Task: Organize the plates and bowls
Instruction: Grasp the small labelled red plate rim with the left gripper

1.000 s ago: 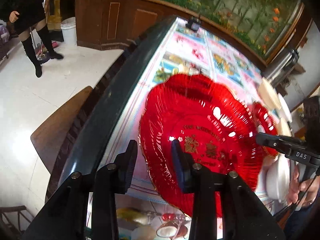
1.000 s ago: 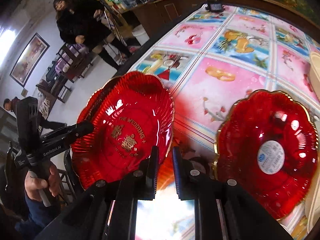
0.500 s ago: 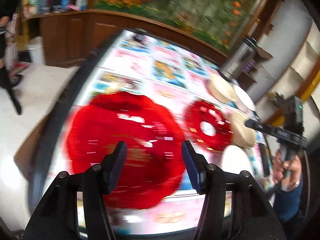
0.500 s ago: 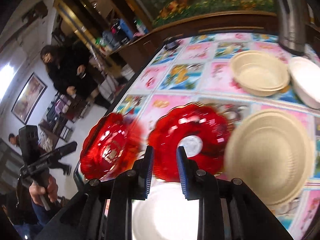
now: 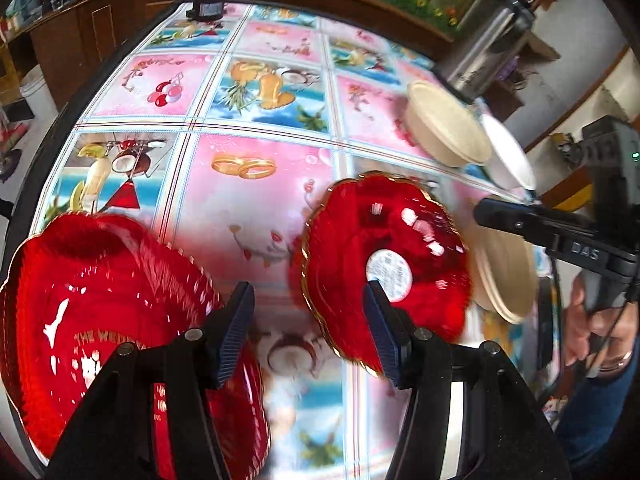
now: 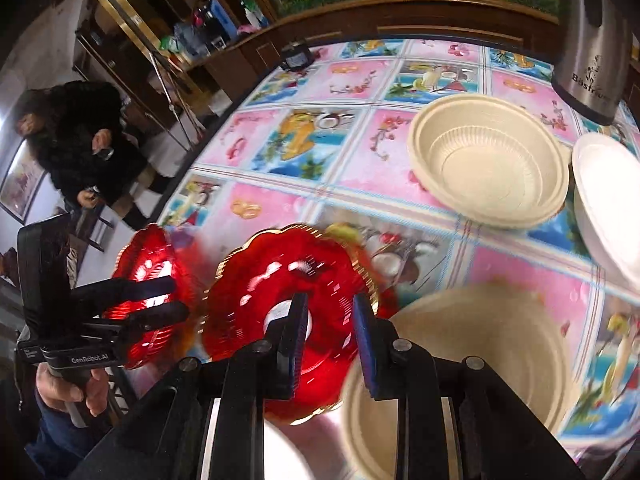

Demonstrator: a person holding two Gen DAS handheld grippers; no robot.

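Observation:
A large red scalloped plate with gold lettering (image 5: 100, 308) lies at the table's near left edge, under my left gripper's left finger. A smaller red plate with a white sticker (image 5: 388, 264) lies to its right; it also shows in the right wrist view (image 6: 288, 300). My left gripper (image 5: 308, 332) is open and empty above the gap between the two plates. My right gripper (image 6: 330, 344) is slightly open and empty, over the sticker plate's right rim, beside a beige bowl (image 6: 472, 368). Another beige bowl (image 6: 488, 164) and a white plate (image 6: 608, 200) sit further back.
The round table (image 5: 256, 100) has a pink and blue picture cloth. A steel kettle (image 6: 592, 48) stands at the back right, a small black device (image 5: 206, 5) at the far edge. A person in black (image 6: 80, 144) stands off to the left.
My left gripper has opened wide and swung right, off the big red plate. My right gripper has opened slightly and pulled back, bringing the bowls into view.

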